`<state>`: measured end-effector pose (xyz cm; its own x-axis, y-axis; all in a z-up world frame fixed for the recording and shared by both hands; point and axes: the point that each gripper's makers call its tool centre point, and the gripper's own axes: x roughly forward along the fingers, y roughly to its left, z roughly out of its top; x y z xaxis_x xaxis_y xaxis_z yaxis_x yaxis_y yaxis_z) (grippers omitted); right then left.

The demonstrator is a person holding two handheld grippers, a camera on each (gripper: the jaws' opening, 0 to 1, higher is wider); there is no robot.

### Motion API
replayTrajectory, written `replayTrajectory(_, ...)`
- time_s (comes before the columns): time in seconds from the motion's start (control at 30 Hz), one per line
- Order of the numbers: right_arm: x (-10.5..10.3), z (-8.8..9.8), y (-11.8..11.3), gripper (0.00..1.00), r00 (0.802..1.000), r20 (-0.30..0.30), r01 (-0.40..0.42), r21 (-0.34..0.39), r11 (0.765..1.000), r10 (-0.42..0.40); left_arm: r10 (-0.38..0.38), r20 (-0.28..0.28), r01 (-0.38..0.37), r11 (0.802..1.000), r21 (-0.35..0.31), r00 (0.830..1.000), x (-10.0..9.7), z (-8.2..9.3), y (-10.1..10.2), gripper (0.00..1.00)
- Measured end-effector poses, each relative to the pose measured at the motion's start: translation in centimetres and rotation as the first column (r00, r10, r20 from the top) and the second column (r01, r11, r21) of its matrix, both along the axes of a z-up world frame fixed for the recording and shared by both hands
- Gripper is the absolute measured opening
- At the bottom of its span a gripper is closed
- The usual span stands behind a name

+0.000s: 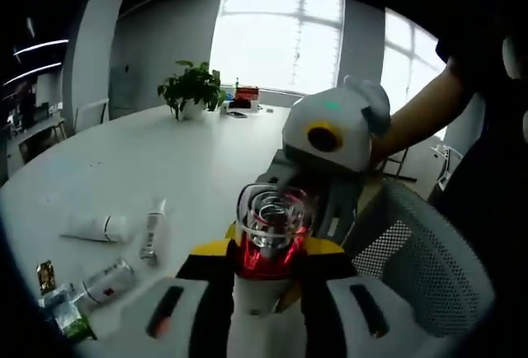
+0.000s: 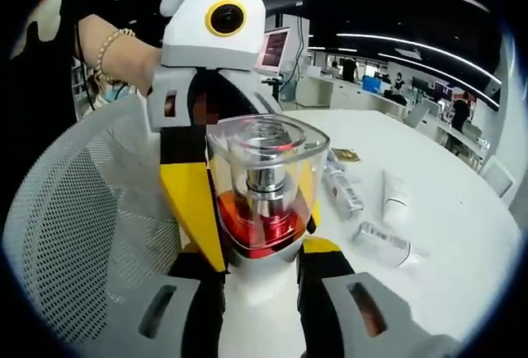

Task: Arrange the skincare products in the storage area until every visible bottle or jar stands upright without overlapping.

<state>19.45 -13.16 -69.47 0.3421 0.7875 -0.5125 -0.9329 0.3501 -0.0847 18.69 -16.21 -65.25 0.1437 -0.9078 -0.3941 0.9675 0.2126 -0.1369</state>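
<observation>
A bottle point(image 1: 271, 230) point(image 2: 262, 201) with a clear faceted cap over a red collar and metal pump is held in the air between both grippers. In the left gripper view my left gripper point(image 1: 268, 251) is shut on it, its yellow-tipped jaws on either side. The right gripper point(image 1: 334, 139) faces it from behind the cap. In the right gripper view my right gripper point(image 2: 260, 251) closes on the bottle's base, and the left gripper point(image 2: 210, 36) clamps it from above. On the white table point(image 1: 165, 160) lie a white tube point(image 1: 95, 228) point(image 2: 396, 197), a slim tube point(image 1: 153, 230), and a silvery bottle point(image 1: 107, 282) point(image 2: 342, 189).
A clear bottle point(image 2: 384, 242) lies on the table point(image 2: 445, 267), with sachets point(image 1: 49, 280) point(image 2: 346, 156) nearby. A white mesh chair point(image 1: 421, 267) point(image 2: 82, 226) stands close under the grippers. A potted plant point(image 1: 191, 87) sits at the far edge. A person's arm point(image 1: 421, 115) point(image 2: 115, 53) shows.
</observation>
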Motion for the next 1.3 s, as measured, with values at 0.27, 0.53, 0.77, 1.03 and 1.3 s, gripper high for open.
replayTrajectory(0.27, 0.3, 0.0, -0.4, 0.33, 1.0, 0.002, 0.017, 0.007, 1.0, -0.017, -0.01, 0.014, 0.01, 1.0, 0.013, 1.0, 0.5, 0.2, -0.8, 0.25)
replayTrajectory(0.53, 1.5, 0.0, -1.3, 0.33, 0.999, 0.016, 0.038, 0.005, 0.999, -0.039, -0.018, 0.041, 0.017, 1.0, 0.025, 0.999, 1.4, 0.3, -1.6, 0.25)
replayTrajectory(0.77, 2.5, 0.1, -1.8, 0.33, 0.998, 0.027, 0.054, 0.009, 0.999, -0.054, -0.027, 0.072, 0.024, 0.999, 0.045, 0.997, 2.8, 0.3, -2.3, 0.24)
replayTrajectory(1.03, 5.0, 0.1, -3.4, 0.33, 0.996, 0.029, 0.086, 0.013, 0.996, -0.086, -0.032, 0.08, 0.028, 0.998, 0.048, 0.996, 5.0, 0.3, -3.4, 0.24)
replayTrajectory(1.3, 7.5, 0.2, -4.8, 0.33, 0.994, 0.03, 0.106, 0.012, 0.994, -0.106, -0.042, 0.088, 0.037, 0.998, 0.049, 0.995, 7.5, 0.4, -5.0, 0.24)
